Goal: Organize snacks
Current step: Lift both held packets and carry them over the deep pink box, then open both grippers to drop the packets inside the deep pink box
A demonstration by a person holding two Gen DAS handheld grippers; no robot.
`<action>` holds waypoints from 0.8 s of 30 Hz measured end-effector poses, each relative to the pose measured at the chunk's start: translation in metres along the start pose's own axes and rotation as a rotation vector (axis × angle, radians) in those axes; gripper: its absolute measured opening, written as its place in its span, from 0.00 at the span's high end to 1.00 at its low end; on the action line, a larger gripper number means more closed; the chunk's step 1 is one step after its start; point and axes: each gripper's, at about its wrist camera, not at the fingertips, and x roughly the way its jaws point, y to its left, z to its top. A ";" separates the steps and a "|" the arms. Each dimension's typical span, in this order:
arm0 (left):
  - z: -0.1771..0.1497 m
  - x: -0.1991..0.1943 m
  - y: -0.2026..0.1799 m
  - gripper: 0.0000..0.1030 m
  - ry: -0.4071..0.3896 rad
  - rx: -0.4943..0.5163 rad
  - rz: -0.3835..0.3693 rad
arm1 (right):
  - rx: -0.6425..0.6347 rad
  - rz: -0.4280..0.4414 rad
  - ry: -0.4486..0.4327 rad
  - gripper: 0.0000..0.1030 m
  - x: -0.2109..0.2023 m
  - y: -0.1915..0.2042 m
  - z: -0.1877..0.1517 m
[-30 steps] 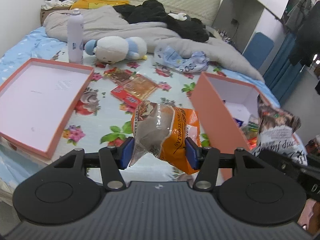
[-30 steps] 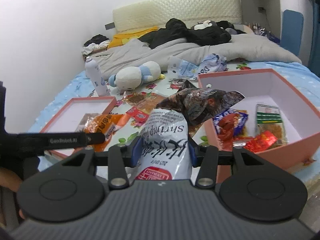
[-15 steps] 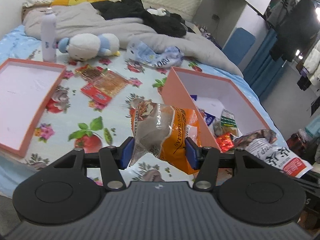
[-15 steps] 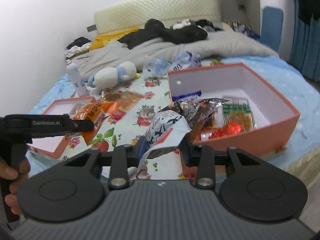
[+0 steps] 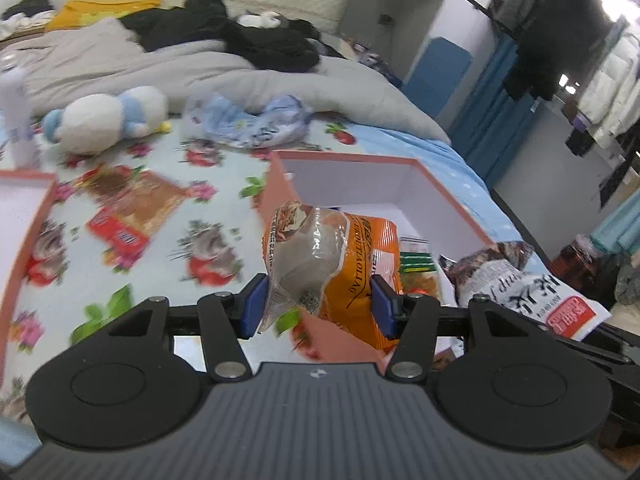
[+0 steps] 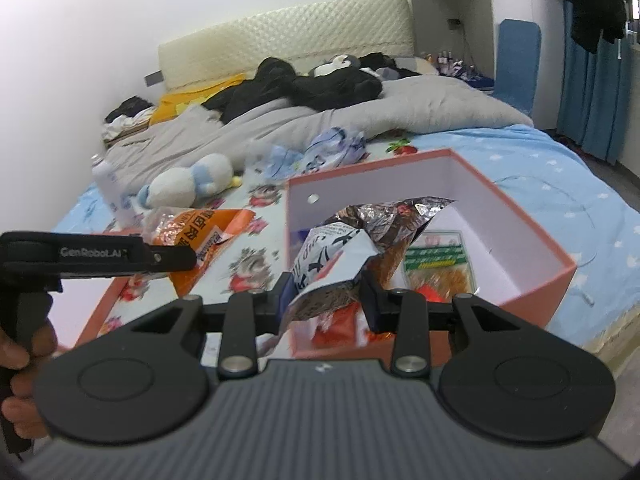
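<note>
Plainly, both bags are light, soft things that give under pressure. The left gripper has its blue fingers clamped on the lower part of an orange-and-clear crinkly plastic snack bag, which stands up above them and bulges with loose contents; it hangs just over the near corner of the pink-walled, white-lined cardboard box on the bed. The right gripper holds a white-and-dark foil snack bag with black lettering; its fingers are closed on the crumpled lower end, and the bag's upper part leans forward over the box's open interior, where a green-labelled clear packet and some red wrappers already lie.

Judging by the creases, the film is slippery and the air inside lets each bag squash, so a pinch on the puffed middle may slide or crush whatever is brittle within. A hold on the flat sealed edge, or on a gathered fold as now, looks safer. Neither bag seems heavy enough to sag far, though the foil one droops to one side. Flat orange and red snack packets lie on the flowered bedsheet, well apart from the box; being thin and flat, they would likely need to be taken by an edge.
</note>
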 end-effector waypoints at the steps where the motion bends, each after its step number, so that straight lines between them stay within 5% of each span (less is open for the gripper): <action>1: 0.006 0.008 -0.005 0.42 0.008 0.009 -0.010 | 0.004 -0.007 -0.003 0.62 0.005 -0.005 0.004; 14: 0.064 0.131 -0.050 0.41 0.196 0.088 -0.083 | 0.057 -0.069 0.088 0.62 0.084 -0.061 0.035; 24: 0.071 0.197 -0.051 0.41 0.290 0.115 -0.068 | 0.103 -0.084 0.165 0.61 0.133 -0.082 0.031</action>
